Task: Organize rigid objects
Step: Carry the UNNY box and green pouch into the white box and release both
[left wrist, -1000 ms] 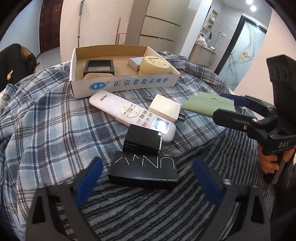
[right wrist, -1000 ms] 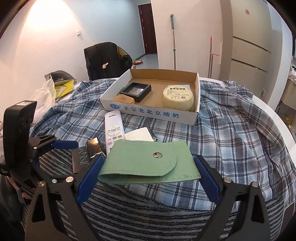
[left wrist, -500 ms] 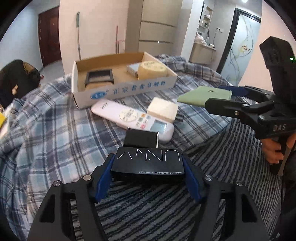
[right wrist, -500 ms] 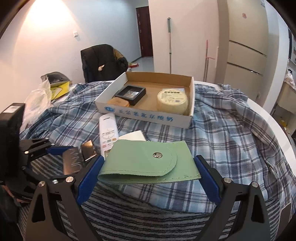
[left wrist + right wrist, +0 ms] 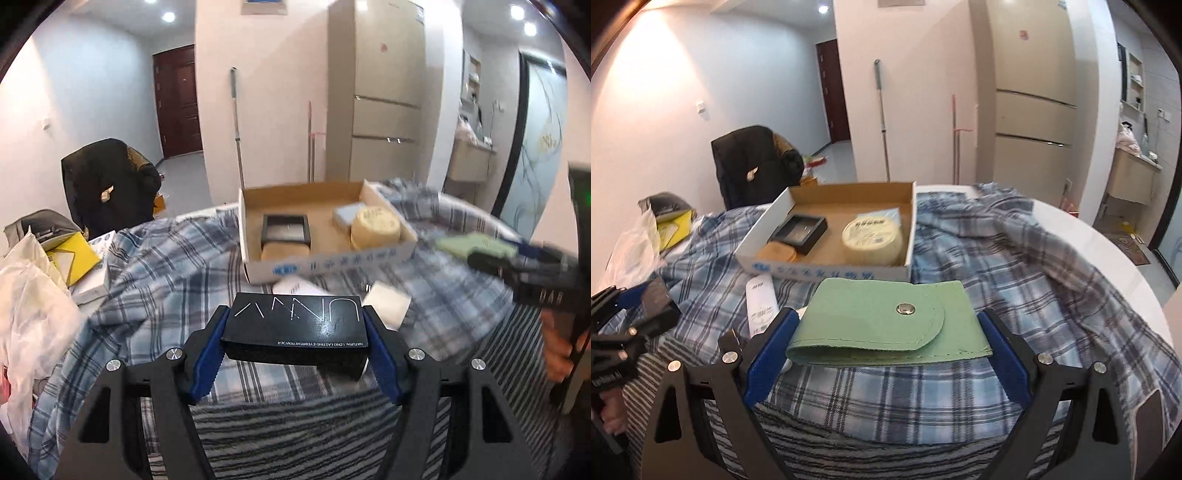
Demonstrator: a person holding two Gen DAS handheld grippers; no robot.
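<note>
My left gripper (image 5: 295, 339) is shut on a black UNNY box (image 5: 295, 328), held off the cloth-covered table. My right gripper (image 5: 886, 343) is shut on a green snap pouch (image 5: 882, 325), also lifted above the table. Beyond both stands an open cardboard box (image 5: 325, 262) (image 5: 827, 273) holding a black tray (image 5: 286, 230), a tan bar (image 5: 284, 253), a round yellow tin (image 5: 375, 227) (image 5: 871, 240) and a pale blue packet (image 5: 345, 216). A white remote (image 5: 760, 306) and a cream block (image 5: 386, 304) lie on the cloth in front of that box.
Plaid and striped cloths cover the round table (image 5: 1108, 243). At the left are a dark jacket on a chair (image 5: 107, 184), a white plastic bag (image 5: 26, 310) and a yellow box (image 5: 72, 260). A mop leans on the wall (image 5: 236, 125) beside a fridge (image 5: 388, 110).
My left gripper closed on the black UNNY box and lifted it off the table, tilting upward. The right gripper rose a little with the green pouch still held.
</note>
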